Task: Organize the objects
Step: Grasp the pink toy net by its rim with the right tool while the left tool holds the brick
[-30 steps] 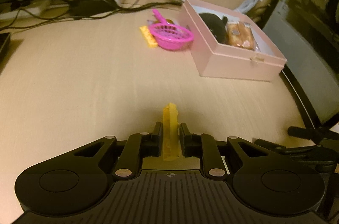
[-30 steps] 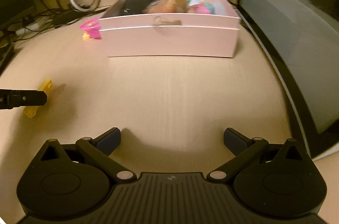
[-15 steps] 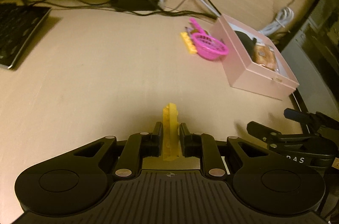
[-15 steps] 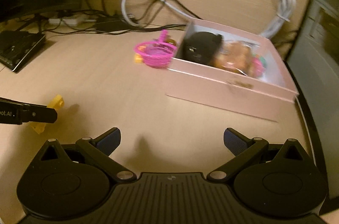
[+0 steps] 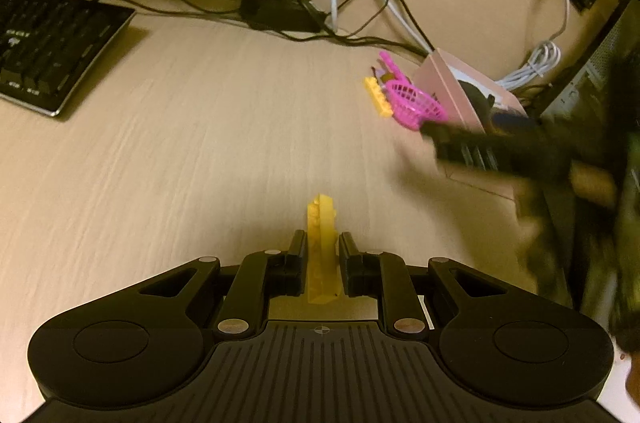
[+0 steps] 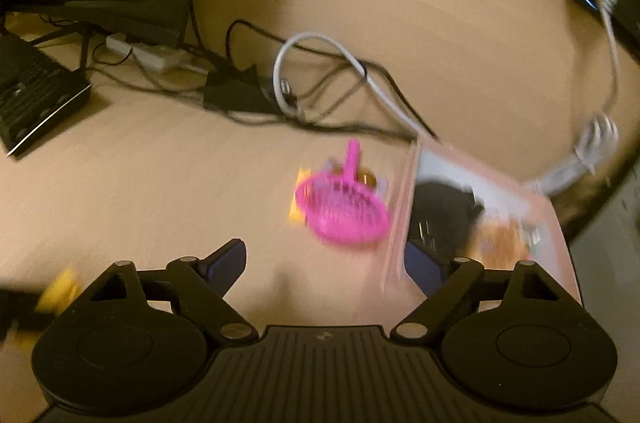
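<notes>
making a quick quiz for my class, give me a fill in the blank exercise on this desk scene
1. The left gripper is shut on a ____ toy brick.
2. The basket beside the pink box is coloured ____.
3. At the desk's far left lies a black ____.
4. Nothing is between the jaws of the ____ gripper.

Missing words: yellow; magenta; keyboard; right

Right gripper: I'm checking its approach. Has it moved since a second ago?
Yes. The right gripper swung left and closer, from facing the pink box to the pink basket, its empty jaws closing.
</notes>
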A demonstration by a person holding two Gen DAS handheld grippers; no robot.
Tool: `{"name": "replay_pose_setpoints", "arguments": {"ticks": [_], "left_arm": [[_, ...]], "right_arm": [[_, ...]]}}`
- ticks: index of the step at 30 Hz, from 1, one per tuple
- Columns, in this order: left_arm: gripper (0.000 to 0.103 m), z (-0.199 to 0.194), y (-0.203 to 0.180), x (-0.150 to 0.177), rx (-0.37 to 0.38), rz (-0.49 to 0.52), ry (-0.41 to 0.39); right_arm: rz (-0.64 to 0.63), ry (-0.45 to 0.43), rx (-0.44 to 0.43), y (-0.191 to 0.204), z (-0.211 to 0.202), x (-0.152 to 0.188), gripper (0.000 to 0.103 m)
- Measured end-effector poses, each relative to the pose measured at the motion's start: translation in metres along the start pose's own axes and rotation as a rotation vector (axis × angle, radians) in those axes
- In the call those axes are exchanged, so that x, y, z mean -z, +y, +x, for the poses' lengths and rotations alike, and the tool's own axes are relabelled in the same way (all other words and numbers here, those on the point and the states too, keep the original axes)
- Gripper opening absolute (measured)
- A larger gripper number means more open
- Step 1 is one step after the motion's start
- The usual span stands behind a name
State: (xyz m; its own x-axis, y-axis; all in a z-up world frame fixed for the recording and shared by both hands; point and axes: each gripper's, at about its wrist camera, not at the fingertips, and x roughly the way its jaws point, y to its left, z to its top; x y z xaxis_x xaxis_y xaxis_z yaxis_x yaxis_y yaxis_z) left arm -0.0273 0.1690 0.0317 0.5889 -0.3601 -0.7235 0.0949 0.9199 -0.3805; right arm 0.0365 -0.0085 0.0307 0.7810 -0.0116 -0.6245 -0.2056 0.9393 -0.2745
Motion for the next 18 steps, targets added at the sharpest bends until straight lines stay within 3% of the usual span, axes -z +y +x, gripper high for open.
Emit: {"name": "replay_pose_setpoints", "arguments": {"ticks": [4, 6, 10, 14, 18], "left_arm": [[0.019, -0.001, 0.011, 0.001, -0.001, -0.018, 0.015], [0.019, -0.005, 0.017, 0.0, -0.013, -0.027, 0.007], [0.019, -0.011, 0.028, -0.002, -0.033, -0.057, -0.005], [0.019, -0.009, 0.028, -0.002, -0.032, -0.065, 0.003], [0.019, -0.003, 0.018, -0.001, -0.013, -0.047, 0.017]], "right_arm": [[-0.049, 0.033, 0.043, 0.009, 0.042, -0.032, 0.082], [-0.087, 0.08, 0.049, 0.013, 0.063, -0.038, 0.073], [-0.145, 0.167, 0.04, 0.021, 0.087, -0.033, 0.045], [-0.094, 0.203, 0.02, 0.018, 0.086, -0.026, 0.019], [-0.087, 0.194, -0.023, 0.021, 0.062, -0.015, 0.014]]}}
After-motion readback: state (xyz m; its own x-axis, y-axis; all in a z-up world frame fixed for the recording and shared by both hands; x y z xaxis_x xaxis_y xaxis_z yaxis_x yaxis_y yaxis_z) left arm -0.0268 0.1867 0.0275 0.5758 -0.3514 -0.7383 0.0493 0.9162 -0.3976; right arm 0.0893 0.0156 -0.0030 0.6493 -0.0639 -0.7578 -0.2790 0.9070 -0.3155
